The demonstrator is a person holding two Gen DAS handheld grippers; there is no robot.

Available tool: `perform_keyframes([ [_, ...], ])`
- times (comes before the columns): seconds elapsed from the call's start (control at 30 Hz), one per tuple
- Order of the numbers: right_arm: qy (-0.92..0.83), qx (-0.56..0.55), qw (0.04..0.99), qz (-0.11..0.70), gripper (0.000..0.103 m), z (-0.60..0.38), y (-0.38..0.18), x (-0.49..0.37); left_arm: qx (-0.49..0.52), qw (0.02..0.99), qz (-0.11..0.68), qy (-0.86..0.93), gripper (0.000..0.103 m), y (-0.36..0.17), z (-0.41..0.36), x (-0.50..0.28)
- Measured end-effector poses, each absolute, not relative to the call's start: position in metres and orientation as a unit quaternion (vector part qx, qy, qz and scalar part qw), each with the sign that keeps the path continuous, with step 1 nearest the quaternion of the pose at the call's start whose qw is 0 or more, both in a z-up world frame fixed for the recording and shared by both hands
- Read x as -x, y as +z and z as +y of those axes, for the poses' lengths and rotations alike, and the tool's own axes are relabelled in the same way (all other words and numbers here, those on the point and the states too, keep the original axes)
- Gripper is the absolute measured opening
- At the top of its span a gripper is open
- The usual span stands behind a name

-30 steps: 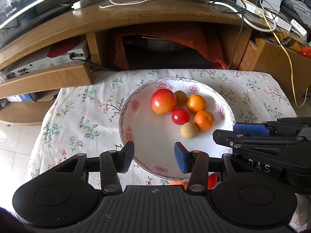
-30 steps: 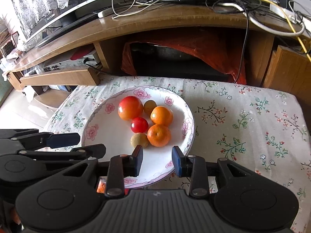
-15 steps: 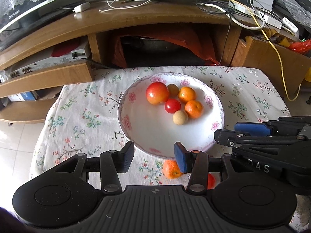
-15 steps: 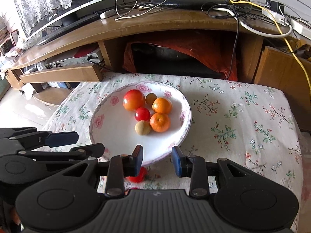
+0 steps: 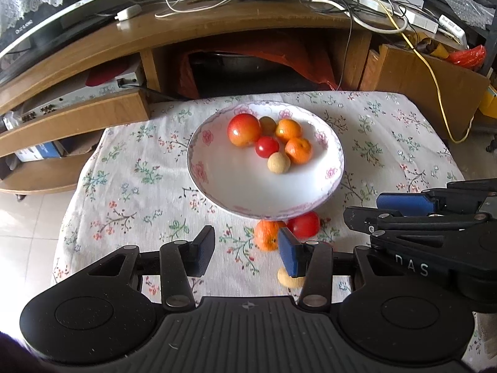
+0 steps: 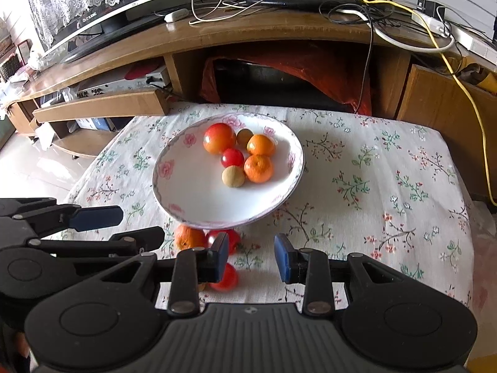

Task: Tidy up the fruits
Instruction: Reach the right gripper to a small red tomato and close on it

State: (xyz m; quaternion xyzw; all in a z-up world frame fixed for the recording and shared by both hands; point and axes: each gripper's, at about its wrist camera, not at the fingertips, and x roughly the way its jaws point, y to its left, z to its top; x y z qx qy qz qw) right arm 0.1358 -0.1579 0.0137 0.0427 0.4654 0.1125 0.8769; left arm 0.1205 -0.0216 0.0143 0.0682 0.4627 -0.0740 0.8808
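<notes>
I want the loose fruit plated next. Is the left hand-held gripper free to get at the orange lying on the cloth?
Probably yes: the left hand-held gripper is empty with jaws apart, and the orange lies just ahead on the cloth, touching only the red fruit beside it.

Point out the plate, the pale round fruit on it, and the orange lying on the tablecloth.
plate [image 5: 217,180], left wrist view, bare white inside
pale round fruit [image 5: 279,163], left wrist view, its middle
orange on the tablecloth [image 6: 187,237], right wrist view, its top
</notes>
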Motion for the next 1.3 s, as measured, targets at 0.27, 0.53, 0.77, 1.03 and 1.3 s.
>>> perform_keyframes([
  [0.27, 0.112, -0.043, 0.872, 0.474, 0.024, -0.157, 0.011, -0.125, -0.079, 0.877, 0.468, -0.073, 0.051, 0.013, -0.024, -0.108],
  [0.53, 0.117, -0.037, 0.868, 0.481, 0.024, -0.151, 0.006, -0.118, -0.085, 0.873, 0.476, -0.065, 0.049, 0.009, -0.022, -0.100],
  [0.77, 0.119, -0.038, 0.863, 0.489, 0.024, -0.150, 0.001, -0.120, -0.091, 0.869, 0.482, -0.065, 0.049, 0.004, -0.023, -0.100],
  [1.03, 0.128, -0.046, 0.853, 0.503, 0.024, -0.151, -0.008, -0.129, -0.060, 0.860, 0.502, -0.069, 0.059, -0.002, -0.012, -0.109],
  [1.3, 0.133, -0.057, 0.847, 0.512, 0.024, -0.152, -0.011, -0.135, -0.038, 0.860, 0.504, -0.068, 0.069, 0.003, -0.003, -0.113],
])
